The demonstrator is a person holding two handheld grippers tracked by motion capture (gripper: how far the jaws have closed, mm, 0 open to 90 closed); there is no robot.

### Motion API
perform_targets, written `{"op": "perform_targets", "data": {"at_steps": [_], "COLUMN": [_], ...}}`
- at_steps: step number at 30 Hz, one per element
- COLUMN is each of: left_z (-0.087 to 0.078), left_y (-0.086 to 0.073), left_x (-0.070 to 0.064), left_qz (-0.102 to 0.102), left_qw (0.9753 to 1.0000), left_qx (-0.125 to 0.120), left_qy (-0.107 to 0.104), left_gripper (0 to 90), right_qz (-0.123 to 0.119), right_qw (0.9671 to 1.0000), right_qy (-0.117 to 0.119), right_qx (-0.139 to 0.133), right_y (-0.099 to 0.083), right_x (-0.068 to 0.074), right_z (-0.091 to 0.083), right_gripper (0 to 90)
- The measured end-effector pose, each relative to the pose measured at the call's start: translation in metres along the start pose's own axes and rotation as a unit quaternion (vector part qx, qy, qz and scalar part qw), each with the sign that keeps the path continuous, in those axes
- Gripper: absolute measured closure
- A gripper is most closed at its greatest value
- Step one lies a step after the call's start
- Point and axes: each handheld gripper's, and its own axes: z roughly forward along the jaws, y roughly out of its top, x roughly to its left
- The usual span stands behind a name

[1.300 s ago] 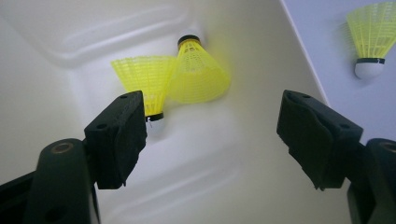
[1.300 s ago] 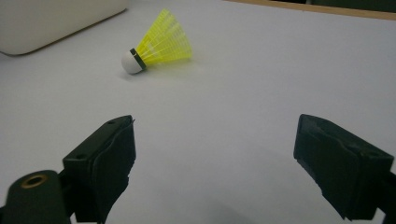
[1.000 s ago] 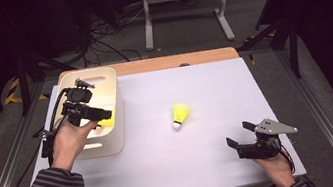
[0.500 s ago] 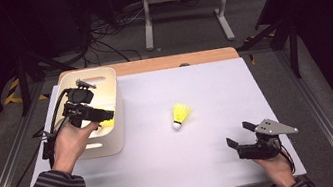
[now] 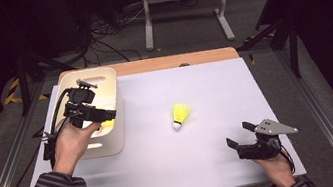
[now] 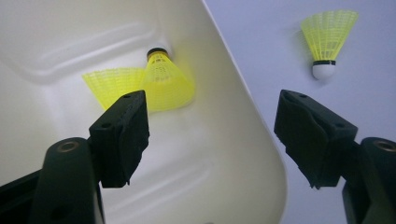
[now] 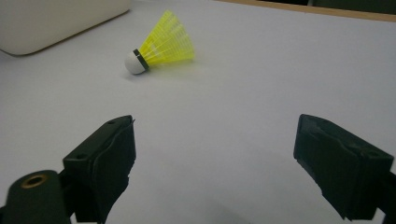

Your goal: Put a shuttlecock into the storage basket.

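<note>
Now | left gripper point(image 5: 99, 115) over bin point(image 5: 102, 86), fingers wide, empty | right gripper point(image 5: 242, 134) wide, empty | approach shuttlecock point(image 5: 180, 115) low, pinch cork end

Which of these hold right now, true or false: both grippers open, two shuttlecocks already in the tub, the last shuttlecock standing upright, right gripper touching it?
1. Both grippers are open. True: the left gripper and the right gripper each show a wide gap between the jaws.
2. Two yellow shuttlecocks lie in the white tub. True.
3. The shuttlecock on the table stands upright on its cork. False: it lies on its side.
4. The right gripper touches that shuttlecock. False: it hovers well apart from it, near the table's front right corner.
</note>
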Motion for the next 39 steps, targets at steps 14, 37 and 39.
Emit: {"op": "perform_targets", "data": {"at_steps": [14, 37, 39], "left_z": [0.003, 0.012, 0.013], "left_y": [0.003, 0.006, 0.006], "left_x": [-0.013, -0.037, -0.04], "left_qz": [0.015, 0.043, 0.046], "left_qw": [0.9998, 0.9988, 0.9986], "left_qx": [0.002, 0.002, 0.004], "left_qy": [-0.011, -0.023, -0.024], "left_gripper": [27.4, 26.9, 26.9], "right_qz": [0.003, 0.003, 0.003], "right_qw": [1.0, 1.0, 1.0], "right_qy": [0.0, 0.0, 0.0], "right_qx": [0.0, -0.001, -0.001], "right_y": [0.0, 0.0, 0.0], "right_x": [-0.001, -0.001, -0.001], "right_z": [0.0, 0.0, 0.0], "right_gripper": [13.3, 13.3, 13.3]}}
